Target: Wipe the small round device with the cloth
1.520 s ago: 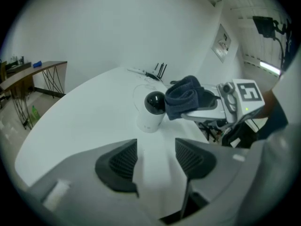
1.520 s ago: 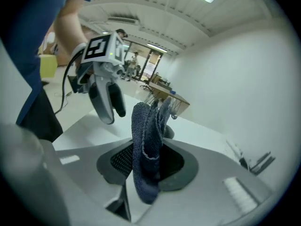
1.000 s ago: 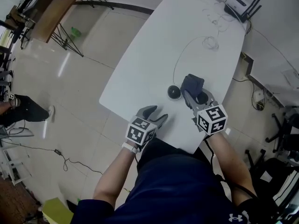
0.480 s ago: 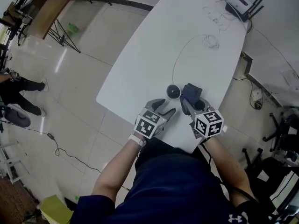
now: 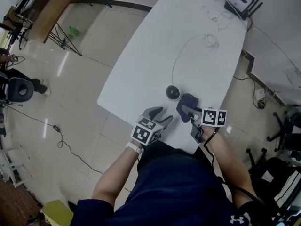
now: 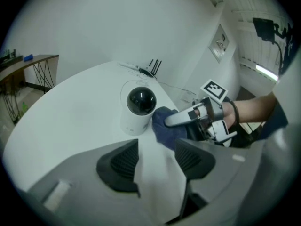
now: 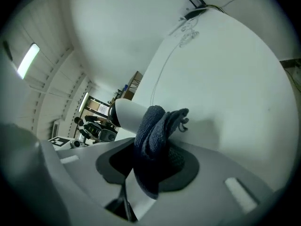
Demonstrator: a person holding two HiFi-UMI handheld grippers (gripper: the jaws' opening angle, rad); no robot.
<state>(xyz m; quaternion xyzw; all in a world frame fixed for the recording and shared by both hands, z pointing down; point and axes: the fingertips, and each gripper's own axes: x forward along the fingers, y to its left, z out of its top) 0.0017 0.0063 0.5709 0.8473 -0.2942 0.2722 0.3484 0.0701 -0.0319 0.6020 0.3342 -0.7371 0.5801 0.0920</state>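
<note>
Head view, device: a small round device (image 5: 172,92) with a black dome is seen on the white table (image 5: 155,51), near the edge closest to the person; a dark blue cloth (image 5: 186,102) is at its 4 o'clock.
Head view, surroundings: a router (image 5: 237,3) is set at the far end, at 1 o'clock from the device, and a thin cable (image 5: 181,48) is laid between them.
Left gripper view: the device's white body under the dome is shown; the jaws of the left gripper (image 6: 157,154) are held apart with nothing between them, short of the device.
Right gripper view: the bunched cloth is pinched by the right gripper (image 7: 150,164), and part of the white body is covered by it.
</note>
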